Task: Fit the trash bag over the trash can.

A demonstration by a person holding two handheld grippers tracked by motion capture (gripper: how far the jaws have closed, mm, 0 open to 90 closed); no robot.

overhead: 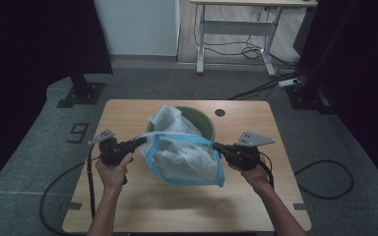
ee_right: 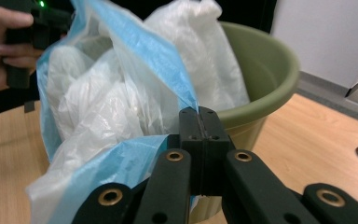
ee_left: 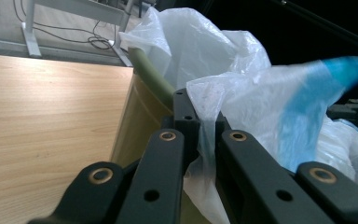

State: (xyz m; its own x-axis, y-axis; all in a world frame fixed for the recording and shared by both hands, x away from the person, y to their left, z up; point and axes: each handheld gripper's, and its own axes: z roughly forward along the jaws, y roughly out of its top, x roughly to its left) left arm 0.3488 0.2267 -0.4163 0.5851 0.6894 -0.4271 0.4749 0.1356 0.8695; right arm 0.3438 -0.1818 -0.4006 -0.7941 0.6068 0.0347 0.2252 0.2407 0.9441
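Observation:
A clear plastic bag [overhead: 183,156] with a blue rim band hangs stretched between my two grippers, in front of a green bucket [overhead: 203,122] on the wooden table [overhead: 128,110]. More crumpled white plastic [overhead: 167,118] sits in the bucket. My left gripper [overhead: 141,142] is shut on the bag's left rim, and in the left gripper view [ee_left: 200,122] the film is pinched between its jaws beside the bucket's rim [ee_left: 151,72]. My right gripper [overhead: 215,146] is shut on the blue rim at the bag's right; in the right gripper view [ee_right: 199,122] the jaws clamp the blue band [ee_right: 144,44] in front of the bucket [ee_right: 261,65].
A round cable hole [overhead: 220,112] lies behind the bucket. Cables [overhead: 325,179] trail off both grippers onto the grey floor. A white desk frame [overhead: 236,29] stands beyond the table, a black stand base [overhead: 81,93] at the far left.

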